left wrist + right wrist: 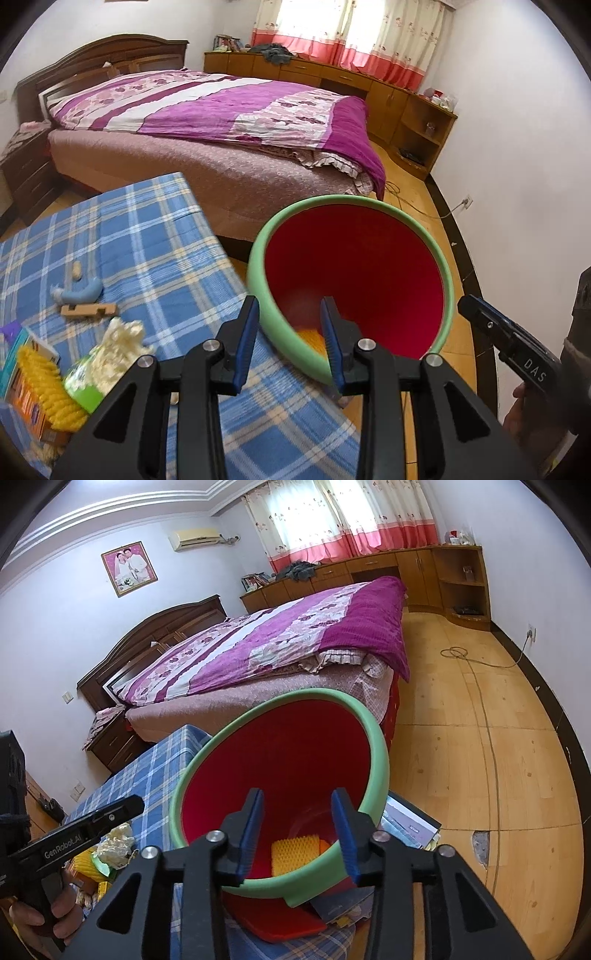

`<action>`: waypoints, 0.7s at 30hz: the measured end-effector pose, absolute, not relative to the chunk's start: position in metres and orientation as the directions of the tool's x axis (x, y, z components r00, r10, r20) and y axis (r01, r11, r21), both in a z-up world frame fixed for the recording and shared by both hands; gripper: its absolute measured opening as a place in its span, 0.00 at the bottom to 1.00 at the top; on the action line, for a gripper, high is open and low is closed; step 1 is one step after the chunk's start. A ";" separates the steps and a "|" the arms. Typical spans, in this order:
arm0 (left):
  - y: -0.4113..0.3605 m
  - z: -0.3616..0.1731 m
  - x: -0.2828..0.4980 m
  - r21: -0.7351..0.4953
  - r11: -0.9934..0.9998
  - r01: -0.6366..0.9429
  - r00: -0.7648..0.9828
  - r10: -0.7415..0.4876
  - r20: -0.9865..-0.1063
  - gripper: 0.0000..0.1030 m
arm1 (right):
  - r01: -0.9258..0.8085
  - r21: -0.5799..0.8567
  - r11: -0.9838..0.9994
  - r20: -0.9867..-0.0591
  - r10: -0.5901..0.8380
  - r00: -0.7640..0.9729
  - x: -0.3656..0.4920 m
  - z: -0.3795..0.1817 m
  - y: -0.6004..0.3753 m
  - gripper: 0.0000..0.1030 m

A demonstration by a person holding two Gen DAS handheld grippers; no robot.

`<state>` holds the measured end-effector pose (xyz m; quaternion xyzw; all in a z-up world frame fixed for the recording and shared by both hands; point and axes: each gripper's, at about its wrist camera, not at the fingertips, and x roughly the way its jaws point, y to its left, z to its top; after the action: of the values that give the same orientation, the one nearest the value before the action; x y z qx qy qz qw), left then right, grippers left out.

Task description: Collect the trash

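A red trash bin [369,266] with a green rim [258,280] stands by the blue checked table [155,236]; it also shows in the right wrist view [295,753]. A piece of yellow foam netting [295,853] lies inside it. My left gripper [290,336] is open, its fingers straddling the bin's near rim. My right gripper [299,830] is open and empty over the bin's mouth. On the table lie crumpled white paper [118,343], yellow foam netting [48,391], a green wrapper [83,387], a blue toy [79,291] and a wooden piece [88,309].
A bed [221,122] with a purple quilt stands behind the table. Wooden cabinets [369,88] run along the window wall. A cable [491,738] trails over the wooden floor [480,775]. Books and a red lid [288,923] lie under the bin's near side.
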<state>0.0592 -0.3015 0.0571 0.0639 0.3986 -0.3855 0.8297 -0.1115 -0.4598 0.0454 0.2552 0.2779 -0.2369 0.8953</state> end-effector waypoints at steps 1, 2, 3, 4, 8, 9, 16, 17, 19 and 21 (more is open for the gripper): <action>-0.297 0.058 0.059 -0.205 0.699 0.685 0.387 -0.588 -0.710 0.33 | 0.563 0.324 0.760 -0.617 -0.282 0.735 -0.111 0.047 -0.458 0.43; -0.292 0.058 0.059 -0.210 0.703 0.679 0.390 -0.588 -0.709 0.34 | 0.559 0.322 0.764 -0.614 -0.281 0.737 -0.110 0.049 -0.454 0.44; -0.286 0.059 0.059 -0.216 0.710 0.670 0.394 -0.586 -0.708 0.34 | 0.555 0.322 0.767 -0.612 -0.279 0.740 -0.109 0.050 -0.452 0.46; -0.281 0.060 0.060 -0.219 0.716 0.663 0.398 -0.584 -0.707 0.34 | 0.551 0.321 0.770 -0.610 -0.277 0.743 -0.109 0.052 -0.449 0.47; -0.255 0.063 0.061 -0.222 0.746 0.627 0.426 -0.568 -0.705 0.36 | 0.530 0.322 0.784 -0.603 -0.262 0.754 -0.106 0.057 -0.436 0.52; -0.249 0.064 0.061 -0.219 0.756 0.617 0.435 -0.560 -0.705 0.37 | 0.524 0.321 0.789 -0.602 -0.257 0.756 -0.104 0.058 -0.433 0.53; -0.206 0.068 0.066 -0.194 0.806 0.560 0.493 -0.512 -0.704 0.42 | 0.486 0.332 0.809 -0.603 -0.214 0.768 -0.092 0.060 -0.406 0.60; -0.200 0.069 0.066 -0.188 0.813 0.551 0.504 -0.504 -0.702 0.45 | 0.480 0.332 0.812 -0.603 -0.209 0.770 -0.089 0.061 -0.402 0.63; -0.187 0.071 0.069 -0.182 0.829 0.529 0.526 -0.489 -0.696 0.48 | 0.471 0.332 0.818 -0.603 -0.200 0.772 -0.085 0.062 -0.395 0.64; -0.172 0.072 0.072 -0.181 0.843 0.506 0.543 -0.475 -0.693 0.50 | 0.460 0.332 0.824 -0.607 -0.187 0.773 -0.079 0.062 -0.388 0.66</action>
<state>0.0721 -0.1724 0.0721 0.0201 0.3879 -0.2792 0.8782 -0.0791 -0.3877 0.0624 0.2382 0.2866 -0.1774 0.9109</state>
